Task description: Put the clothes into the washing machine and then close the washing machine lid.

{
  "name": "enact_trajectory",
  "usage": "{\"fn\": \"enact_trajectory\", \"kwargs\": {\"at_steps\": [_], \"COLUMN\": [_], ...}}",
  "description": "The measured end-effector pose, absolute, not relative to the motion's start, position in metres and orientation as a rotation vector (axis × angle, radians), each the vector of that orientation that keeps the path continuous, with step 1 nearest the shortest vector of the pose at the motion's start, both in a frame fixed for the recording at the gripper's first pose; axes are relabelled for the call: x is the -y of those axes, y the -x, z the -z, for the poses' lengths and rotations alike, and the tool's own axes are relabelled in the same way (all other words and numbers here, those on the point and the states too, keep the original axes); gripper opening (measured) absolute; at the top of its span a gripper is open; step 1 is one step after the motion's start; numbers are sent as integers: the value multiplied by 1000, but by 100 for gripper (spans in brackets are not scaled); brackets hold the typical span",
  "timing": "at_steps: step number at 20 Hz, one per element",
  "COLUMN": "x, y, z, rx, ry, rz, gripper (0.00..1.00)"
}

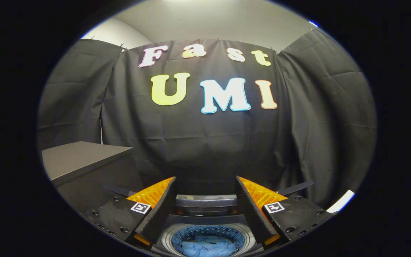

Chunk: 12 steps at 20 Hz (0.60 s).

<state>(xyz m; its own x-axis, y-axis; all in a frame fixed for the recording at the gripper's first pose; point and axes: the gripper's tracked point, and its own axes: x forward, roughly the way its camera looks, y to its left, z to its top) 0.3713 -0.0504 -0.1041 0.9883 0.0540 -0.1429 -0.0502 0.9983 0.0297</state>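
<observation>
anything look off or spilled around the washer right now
Nothing stands out. The blue clothes lie inside the round drum of the top-loading washing machine, none over its rim. The hand-held gripper is open above it, holding nothing.

Blue clothes (205, 247), grey washing machine (205, 201)

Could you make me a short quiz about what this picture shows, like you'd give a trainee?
1. True or false: the drum of the washing machine has blue clothes in it.
2. How do the jaws of the gripper stand? A) pressed on a garment B) apart, holding nothing C) closed on the lid
3. What stands beside the machine, beyond the left finger?

Key
1. True: blue fabric lies inside the round drum, seen between the fingers.
2. B: the jaws stand wide apart with nothing between them, and the machine's top is open below.
3. A dark cabinet with a flat top, in front of the black cloth wall.
</observation>
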Motion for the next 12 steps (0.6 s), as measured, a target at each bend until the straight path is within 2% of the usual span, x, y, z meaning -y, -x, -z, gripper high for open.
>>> {"fn": "enact_trajectory", "kwargs": {"at_steps": [12], "x": [49], "y": [-369], "z": [109], "rx": [-221], "ry": [-27], "rz": [-76], "gripper": [99]}}
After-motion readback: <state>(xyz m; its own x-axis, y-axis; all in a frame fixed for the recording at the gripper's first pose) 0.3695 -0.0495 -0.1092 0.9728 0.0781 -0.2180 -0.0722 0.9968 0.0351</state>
